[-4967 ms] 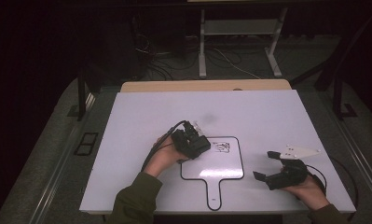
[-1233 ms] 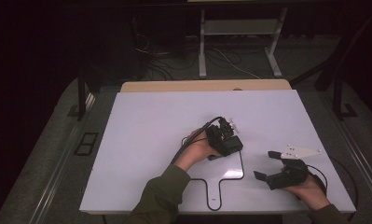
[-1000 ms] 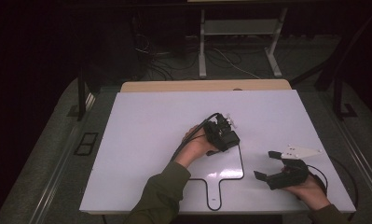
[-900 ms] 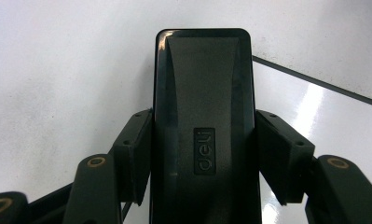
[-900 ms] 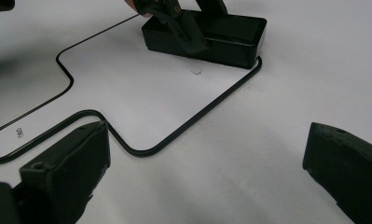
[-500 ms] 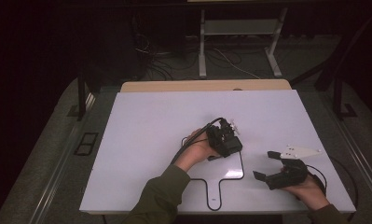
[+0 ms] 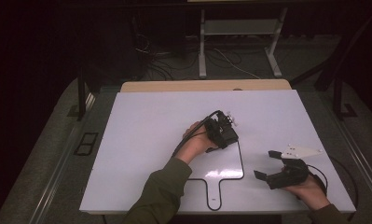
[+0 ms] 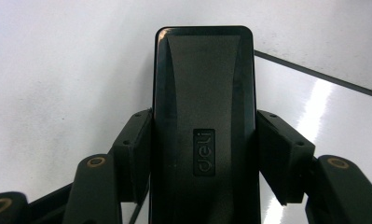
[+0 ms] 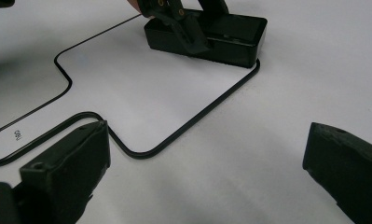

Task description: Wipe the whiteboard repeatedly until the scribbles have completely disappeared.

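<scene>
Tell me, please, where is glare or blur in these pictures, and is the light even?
High view: table bright, surroundings very dark. Left gripper view: a glare streak beside the black box; the near jaws look soft. Right gripper view: soft shadow at the far left; the outline is sharp, the near jaws blurred.

black box (image 8: 203, 116): near end cut off at the 6 o'clock edge of the left hand-held gripper's view; its underside is hidden against the counter (image 7: 141, 135).
logo on the box (image 8: 204, 152): too blurred to read with certainty.
small printed mark (image 9: 17, 135): too small to read.
right hand-held gripper (image 9: 207, 186): jaw bases cut off at 6 o'clock.
black outline (image 9: 183, 126): runs out at 9 o'clock.
</scene>
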`<state>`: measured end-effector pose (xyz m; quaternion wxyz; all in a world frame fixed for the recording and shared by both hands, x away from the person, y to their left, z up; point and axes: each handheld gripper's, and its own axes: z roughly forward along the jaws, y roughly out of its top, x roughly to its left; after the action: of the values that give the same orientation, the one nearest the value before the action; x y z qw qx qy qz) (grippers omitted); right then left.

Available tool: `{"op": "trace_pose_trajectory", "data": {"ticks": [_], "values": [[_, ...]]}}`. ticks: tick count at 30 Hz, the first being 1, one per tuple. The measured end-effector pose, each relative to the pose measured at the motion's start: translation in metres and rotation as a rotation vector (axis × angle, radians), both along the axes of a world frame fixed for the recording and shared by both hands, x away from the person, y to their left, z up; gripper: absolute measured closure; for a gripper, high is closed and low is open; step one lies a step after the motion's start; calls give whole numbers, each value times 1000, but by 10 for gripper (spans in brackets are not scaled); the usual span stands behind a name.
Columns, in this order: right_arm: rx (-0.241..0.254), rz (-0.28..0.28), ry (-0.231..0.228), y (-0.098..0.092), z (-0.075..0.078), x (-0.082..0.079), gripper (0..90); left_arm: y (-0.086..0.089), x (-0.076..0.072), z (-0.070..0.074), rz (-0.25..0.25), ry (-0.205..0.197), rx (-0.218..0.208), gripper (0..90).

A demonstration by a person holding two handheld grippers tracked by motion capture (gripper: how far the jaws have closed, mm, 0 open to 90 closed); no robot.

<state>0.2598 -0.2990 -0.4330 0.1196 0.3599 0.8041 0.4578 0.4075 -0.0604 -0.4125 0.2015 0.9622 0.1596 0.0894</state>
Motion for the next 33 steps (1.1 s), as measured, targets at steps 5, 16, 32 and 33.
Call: {"op": "trace_pose_trajectory", "data": {"ticks": [5, 16, 32, 33], "values": [[0, 0, 5, 0, 0, 1, 0, 3, 3, -1, 11, 1, -18, 396], [6, 2, 15, 1, -1, 3, 0, 12, 4, 4, 13, 44, -102, 398], [15, 6, 13, -1, -1, 1, 0, 31, 6, 26, 36, 64, -142, 398], [16, 6, 14, -1, -1, 1, 0, 32, 8, 27, 36, 60, -147, 398]]}}
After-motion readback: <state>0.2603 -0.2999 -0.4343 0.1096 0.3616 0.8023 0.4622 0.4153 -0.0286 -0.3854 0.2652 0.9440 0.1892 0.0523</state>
